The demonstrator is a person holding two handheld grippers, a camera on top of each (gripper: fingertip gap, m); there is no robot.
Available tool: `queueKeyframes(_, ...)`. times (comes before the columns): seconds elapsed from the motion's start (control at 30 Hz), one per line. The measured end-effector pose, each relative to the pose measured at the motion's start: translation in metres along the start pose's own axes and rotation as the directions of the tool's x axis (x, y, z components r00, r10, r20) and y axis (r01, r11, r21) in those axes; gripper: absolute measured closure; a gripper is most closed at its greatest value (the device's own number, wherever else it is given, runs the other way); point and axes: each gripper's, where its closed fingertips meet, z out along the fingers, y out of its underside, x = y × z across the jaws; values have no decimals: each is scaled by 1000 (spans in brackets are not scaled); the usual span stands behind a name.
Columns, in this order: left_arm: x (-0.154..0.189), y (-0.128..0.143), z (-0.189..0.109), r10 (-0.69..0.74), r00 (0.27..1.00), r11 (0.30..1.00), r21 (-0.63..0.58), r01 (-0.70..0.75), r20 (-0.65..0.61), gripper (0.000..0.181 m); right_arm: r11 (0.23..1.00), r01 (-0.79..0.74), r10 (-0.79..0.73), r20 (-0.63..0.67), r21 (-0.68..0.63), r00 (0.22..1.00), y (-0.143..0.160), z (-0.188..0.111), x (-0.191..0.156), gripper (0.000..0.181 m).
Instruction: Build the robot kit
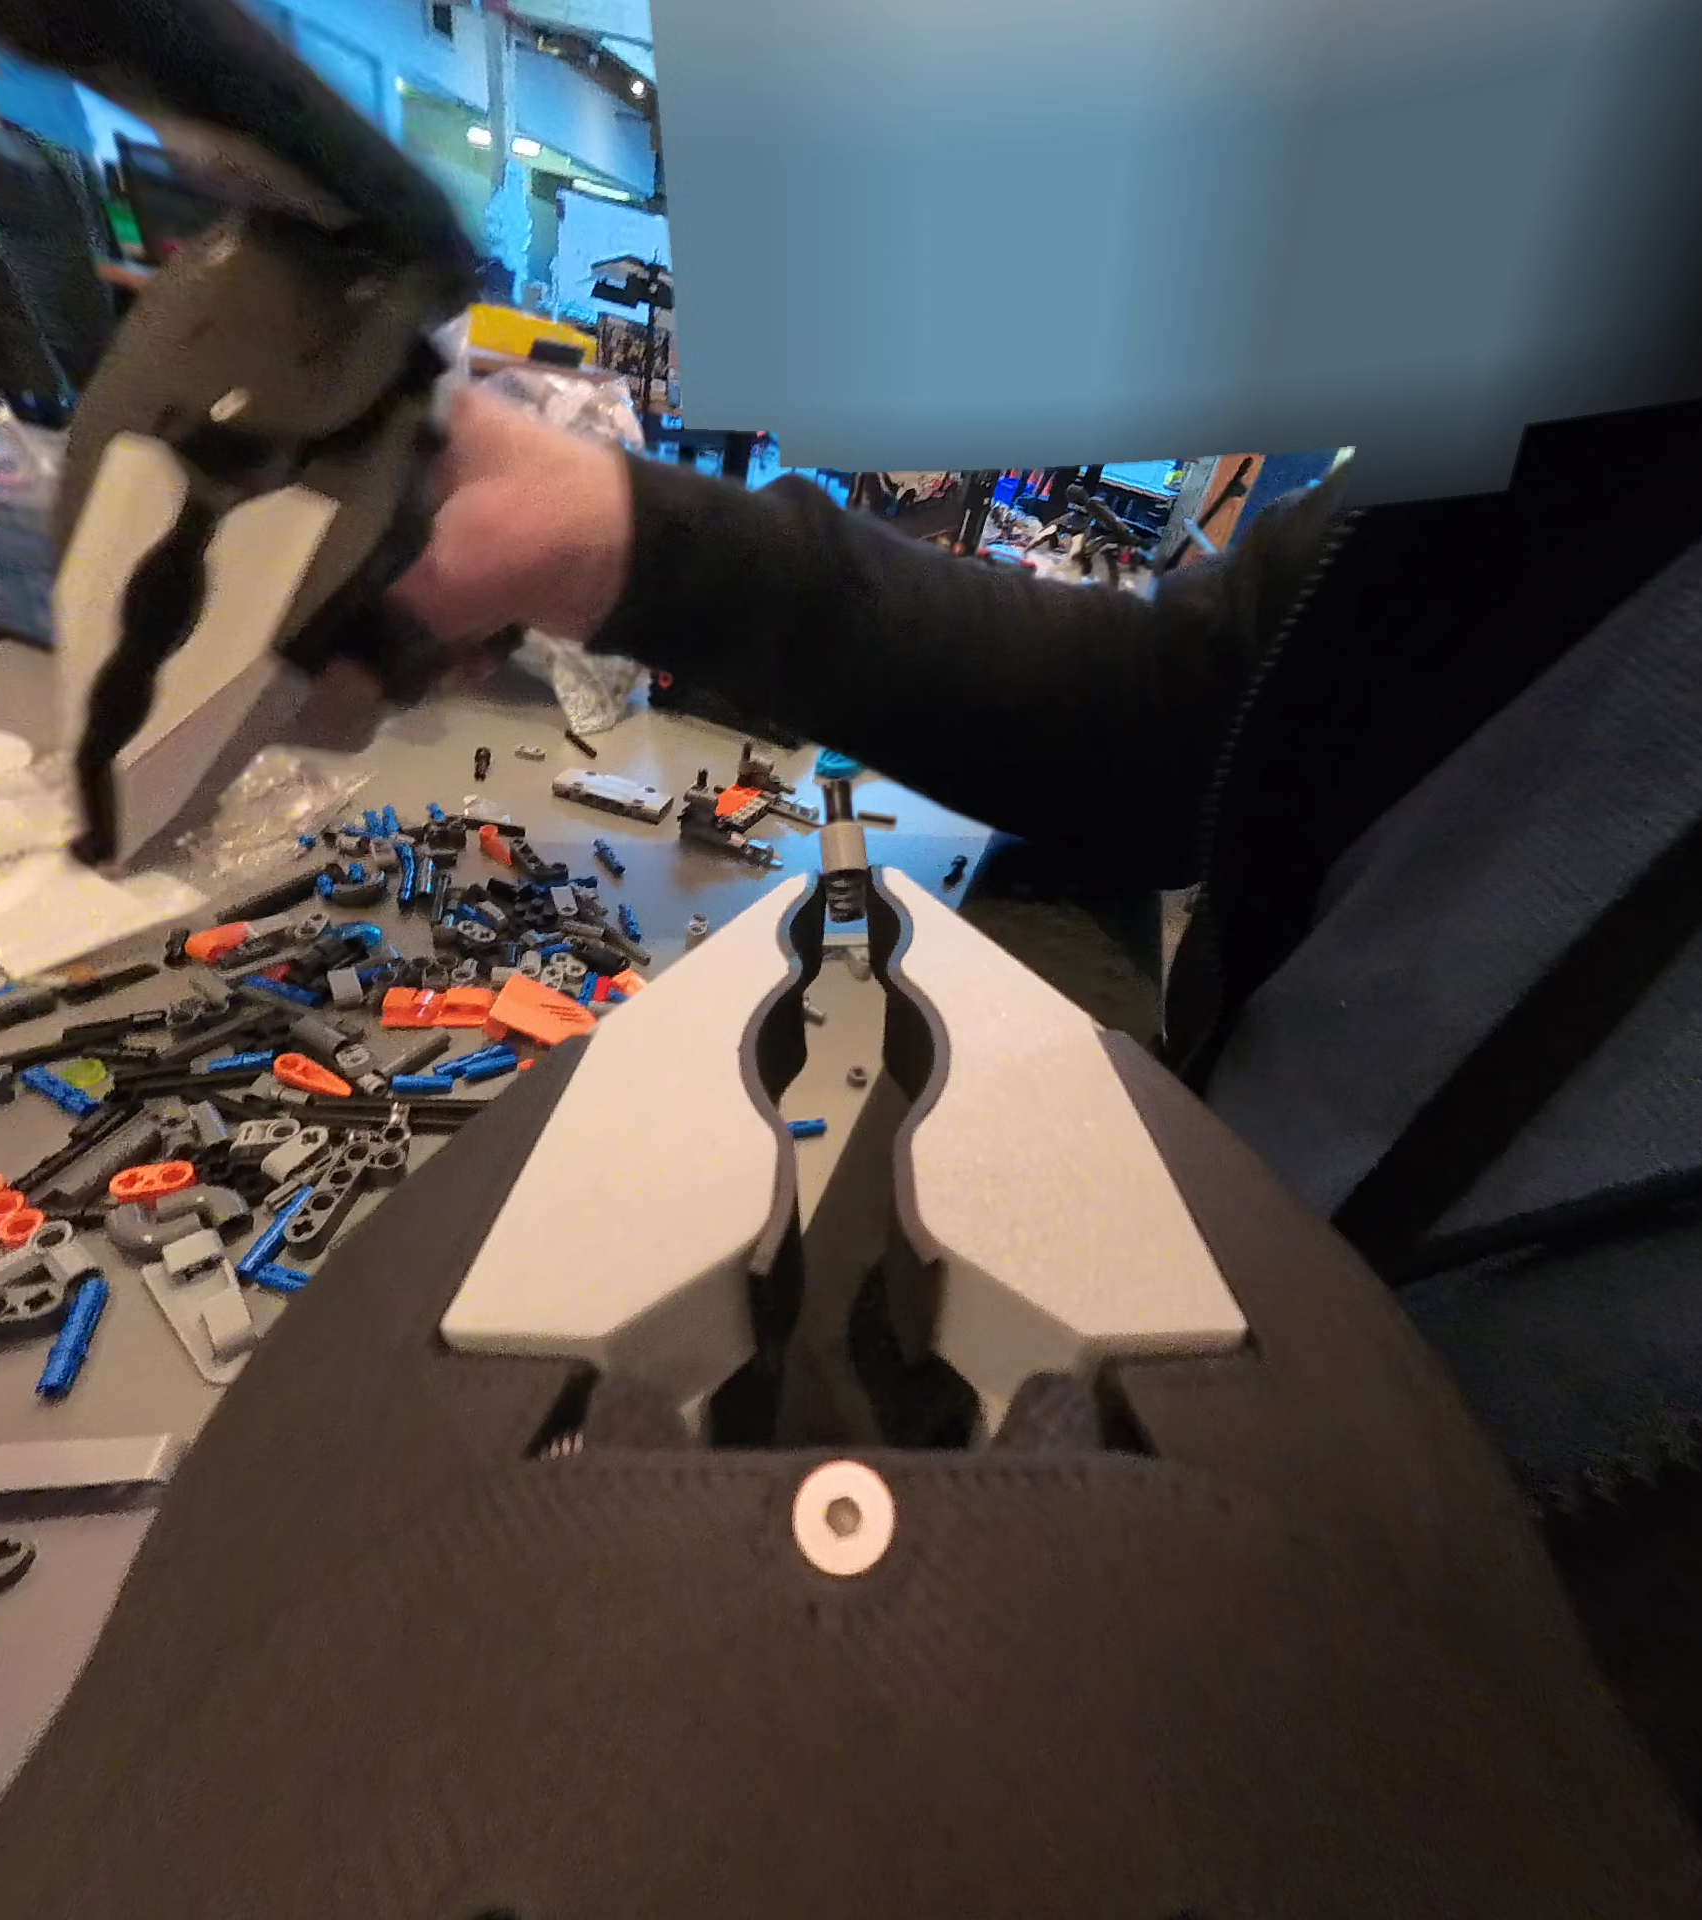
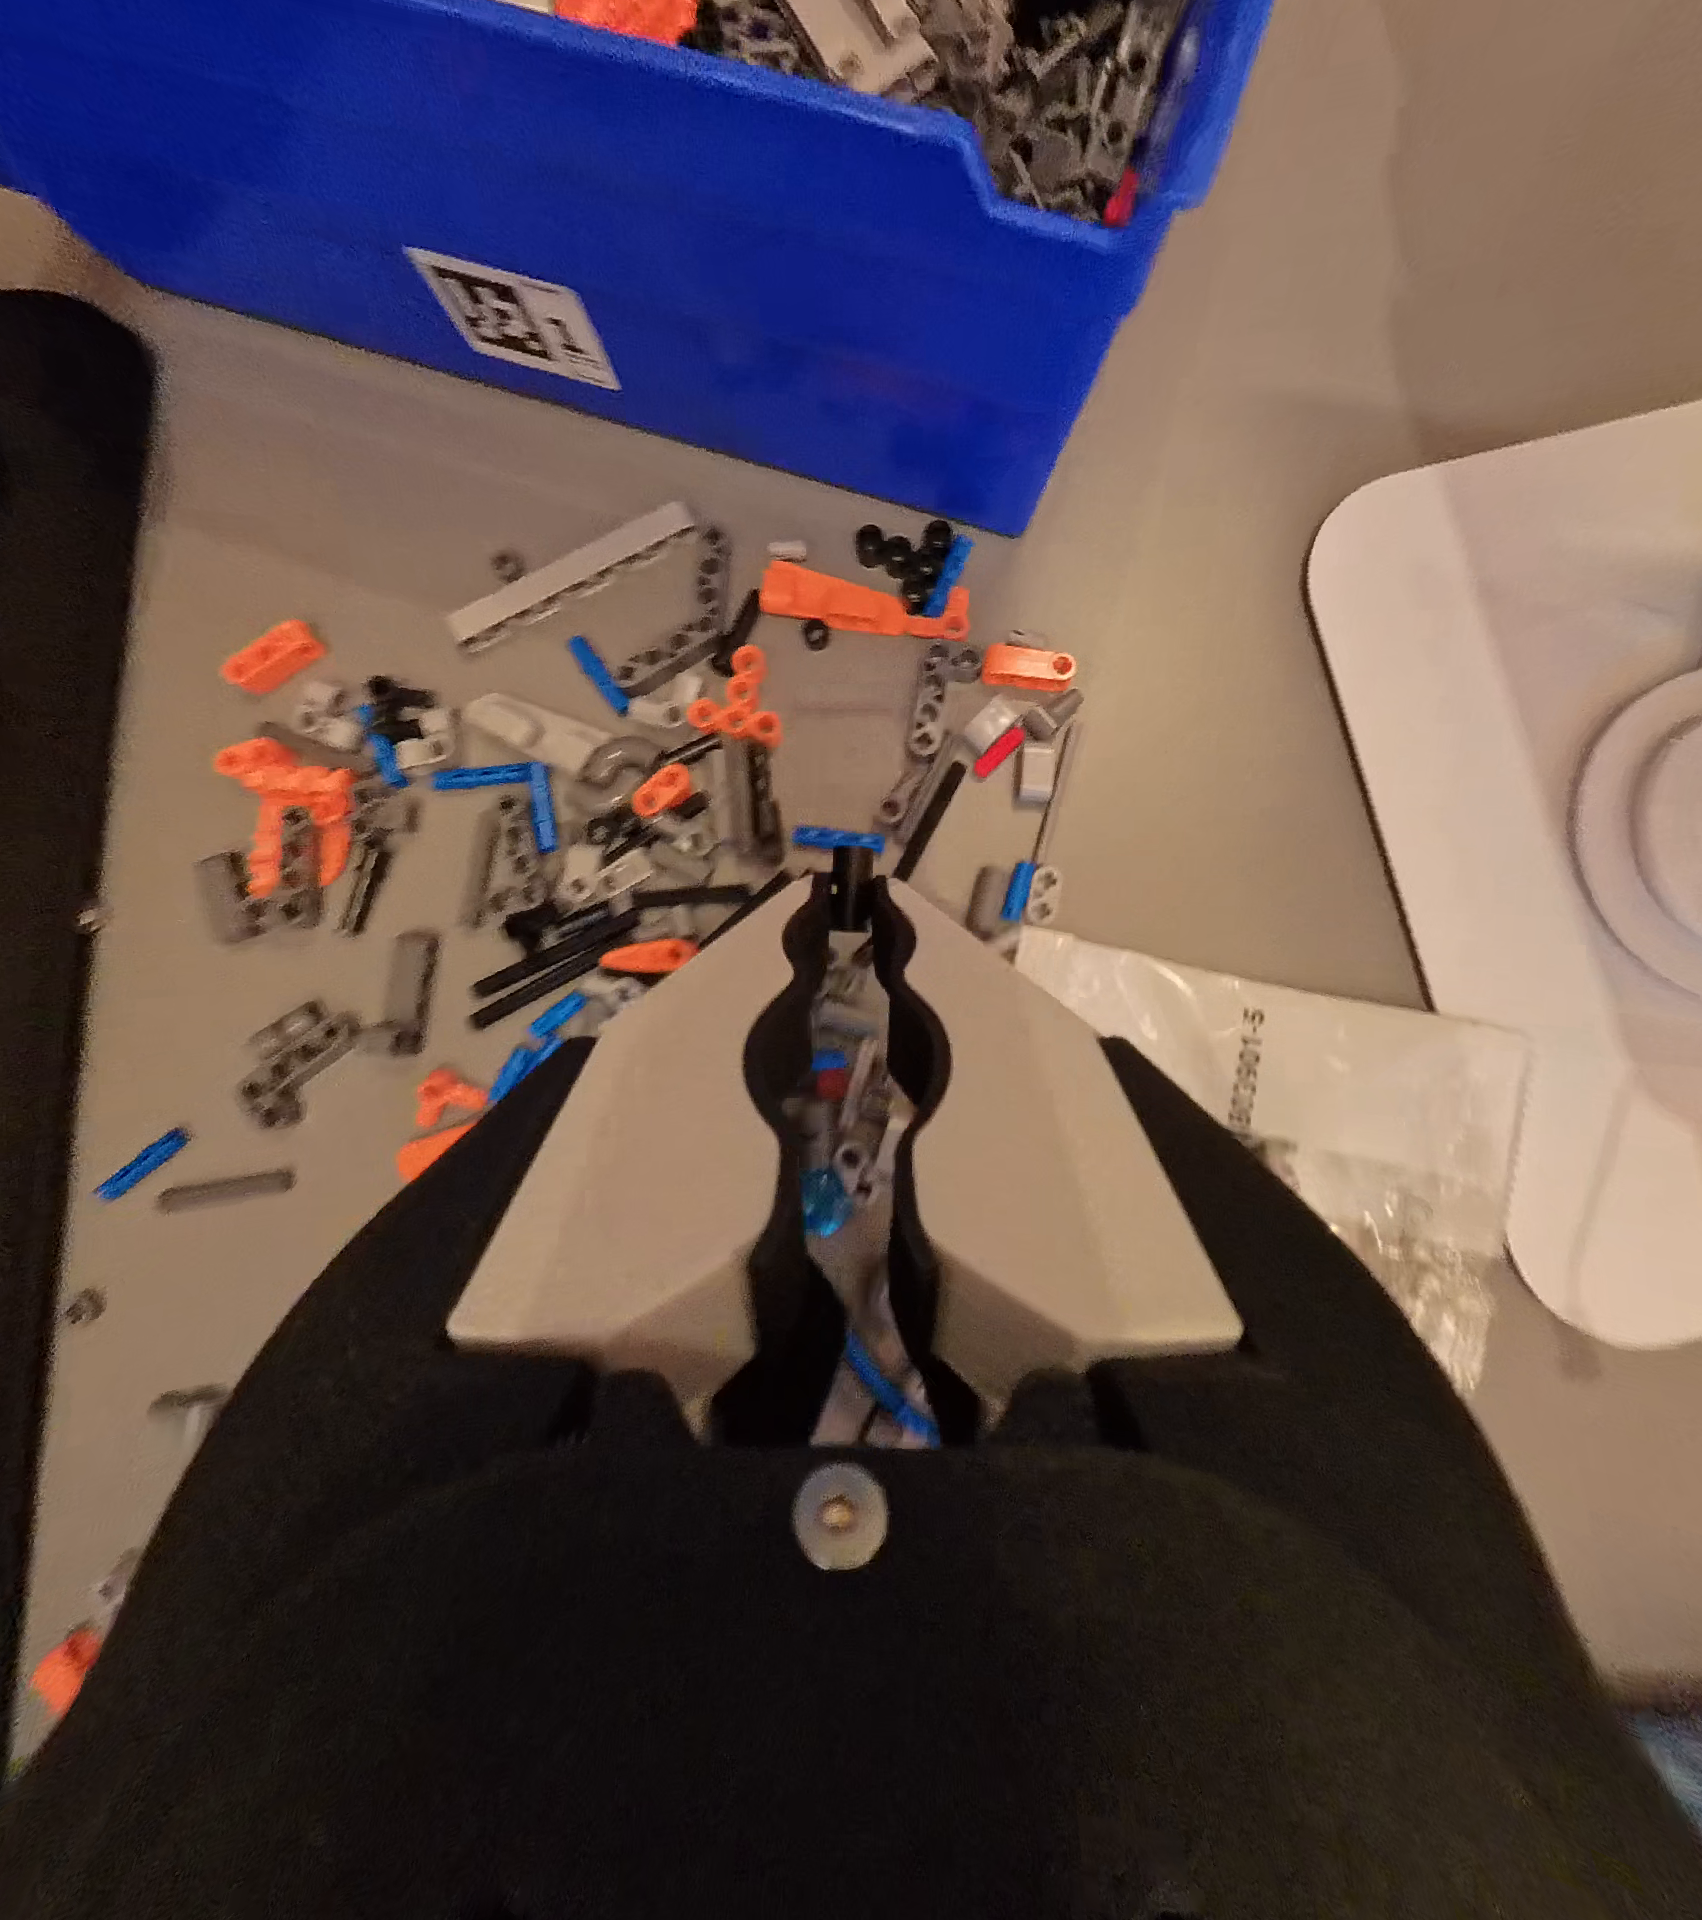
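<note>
My left gripper (image 1: 845, 885) is shut on a small piece: a ribbed black part sits between the pads, with a grey sleeve (image 1: 842, 847) and a black pin standing out past the tips. It hangs above the grey table (image 1: 618, 748). My right gripper (image 2: 849, 894) is shut on a short black cylinder (image 2: 849, 871), held over a scatter of loose building parts (image 2: 566, 779). The right gripper also shows, blurred, in the left wrist view (image 1: 94, 847), tips down over a clear plastic bag (image 1: 5, 831).
A blue bin (image 2: 722, 260) of grey parts stands behind the scatter. A white tray (image 2: 1553, 727) and a plastic bag (image 2: 1294, 1060) lie to the right. A pile of blue, orange, black and grey parts (image 1: 307, 987), a small assembly (image 1: 733, 810) and a black-sleeved arm (image 1: 878, 644) show. There is about 20 cm between the tips of the two grippers.
</note>
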Motion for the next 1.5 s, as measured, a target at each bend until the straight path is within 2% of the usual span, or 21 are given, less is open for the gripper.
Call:
queueKeyframes(0.1,-12,5,6,-66,998,996,-55,68,23,177,998,55,-55,-34,8,998,2,-33,-26,177)
queueKeyframes(0.23,-25,18,17,-77,994,983,-162,88,73,176,991,131,-130,-32,24,991,8,-63,-70,177)
queueKeyframes(0.33,-34,32,25,-11,993,959,-281,45,121,177,981,190,-190,-17,37,982,12,-69,-102,177)
queueKeyframes(0.47,-39,42,35,74,986,921,-388,-11,147,176,968,249,-249,-6,-3,968,26,-60,-125,177)
queueKeyframes(0.77,-41,47,47,147,981,861,-504,-62,130,176,956,292,-292,0,31,956,32,-55,-138,177)
queueKeyframes(1.23,-47,55,51,219,970,791,-601,-112,107,176,948,316,-316,1,38,949,37,-60,-139,177)
queueKeyframes(1.5,-47,58,54,271,959,743,-652,-152,86,176,940,340,-340,-17,-2,940,39,-57,-140,177)
